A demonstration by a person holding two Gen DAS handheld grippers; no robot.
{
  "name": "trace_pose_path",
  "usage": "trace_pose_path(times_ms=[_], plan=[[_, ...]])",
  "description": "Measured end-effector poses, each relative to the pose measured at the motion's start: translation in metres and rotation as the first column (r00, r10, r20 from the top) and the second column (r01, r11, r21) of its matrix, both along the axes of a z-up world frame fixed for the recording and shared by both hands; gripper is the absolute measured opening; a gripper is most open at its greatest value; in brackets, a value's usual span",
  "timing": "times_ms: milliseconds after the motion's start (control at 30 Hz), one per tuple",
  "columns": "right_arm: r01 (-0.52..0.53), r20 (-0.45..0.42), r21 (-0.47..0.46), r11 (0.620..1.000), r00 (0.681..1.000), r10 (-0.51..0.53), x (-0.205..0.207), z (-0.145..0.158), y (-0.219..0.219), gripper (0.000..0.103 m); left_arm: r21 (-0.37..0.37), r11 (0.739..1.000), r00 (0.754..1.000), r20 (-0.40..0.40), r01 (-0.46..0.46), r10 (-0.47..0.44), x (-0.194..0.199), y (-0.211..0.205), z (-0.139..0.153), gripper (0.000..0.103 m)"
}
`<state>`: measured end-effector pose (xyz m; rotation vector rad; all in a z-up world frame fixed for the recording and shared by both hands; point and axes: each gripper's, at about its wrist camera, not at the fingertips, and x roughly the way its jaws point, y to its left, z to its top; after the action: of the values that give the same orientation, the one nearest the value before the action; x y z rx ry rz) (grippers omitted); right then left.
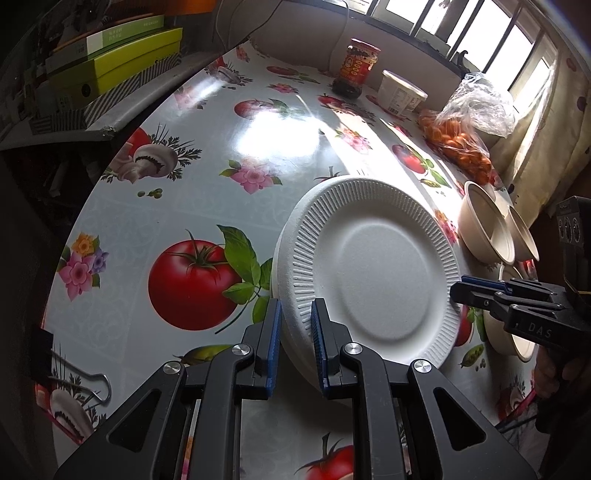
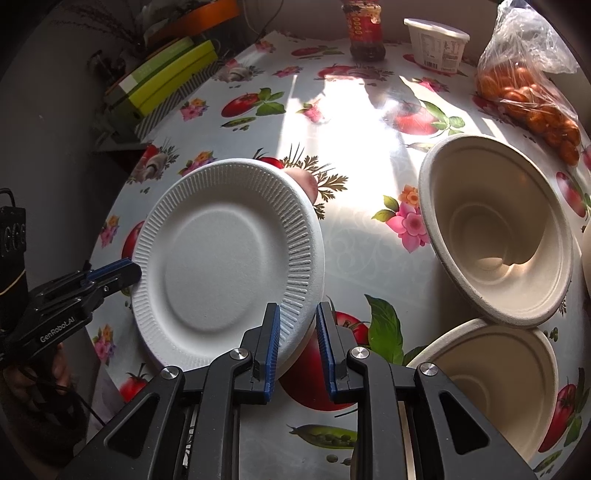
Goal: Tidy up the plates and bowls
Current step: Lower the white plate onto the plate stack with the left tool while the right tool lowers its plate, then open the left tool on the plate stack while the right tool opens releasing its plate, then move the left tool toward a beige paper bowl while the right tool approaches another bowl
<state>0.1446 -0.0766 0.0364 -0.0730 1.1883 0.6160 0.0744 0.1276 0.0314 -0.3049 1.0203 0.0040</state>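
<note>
Altogether, one plate stack [image 2: 229,258], three bowls [image 2: 498,236], two claws [image 2: 297,343].

We see a round table [image 1: 207,110] under a glossy fruit-and-flower oilcloth, sunlit from a barred window [image 1: 480,33]; a cream curtain [image 1: 535,147] hangs beside it.

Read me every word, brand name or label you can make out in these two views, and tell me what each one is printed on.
"DAS": on the right gripper, at the left wrist view's edge; maybe part of a longer word.
"GenRobot.AI": on the left gripper, seen from the right wrist.
Red jar: label too blurred to read.
White tub: print too small to read.
Green boxes: lettering too small to read.
</note>
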Motion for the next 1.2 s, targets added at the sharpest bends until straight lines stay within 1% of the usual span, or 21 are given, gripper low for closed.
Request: trace_pose_path(times_ms=[167,233,300,633,800,933,1200], plan=[[0.003,-0.001,0.001,1.000,1.000,-0.003,0.001,-0.001,0.000,0.023,0.007,1.000,1.000,0.003,0.004,-0.004,0.000,-0.001,0.001,0.018],[0.008,0.002,0.002,1.000,1.000,-0.008,0.000,-0.001,0.000,0.027,0.014,1.000,1.000,0.004,0.005,-0.005,0.000,-0.001,0.001,0.018],[0.012,0.005,0.003,1.000,1.000,-0.012,0.000,0.000,0.000,0.030,0.019,1.000,1.000,0.006,0.008,-0.008,0.000,-0.001,0.001,0.019],[0.012,0.015,0.009,1.000,1.000,-0.012,-0.002,0.003,0.000,0.034,0.024,1.000,1.000,0.018,0.007,-0.008,-0.002,-0.003,0.004,0.020],[0.020,0.023,0.016,1.000,1.000,-0.021,-0.004,0.004,0.000,0.038,0.033,0.999,0.999,0.031,0.005,-0.006,-0.003,-0.006,0.008,0.025],[0.026,0.034,0.024,0.999,0.999,-0.027,-0.006,0.007,-0.002,0.042,0.040,0.999,0.999,0.040,0.005,-0.007,-0.004,-0.008,0.011,0.026],[0.048,0.064,0.055,0.997,0.997,-0.052,-0.013,0.016,-0.008,0.044,0.057,0.998,0.997,0.074,0.005,-0.009,-0.011,-0.013,0.022,0.026]])
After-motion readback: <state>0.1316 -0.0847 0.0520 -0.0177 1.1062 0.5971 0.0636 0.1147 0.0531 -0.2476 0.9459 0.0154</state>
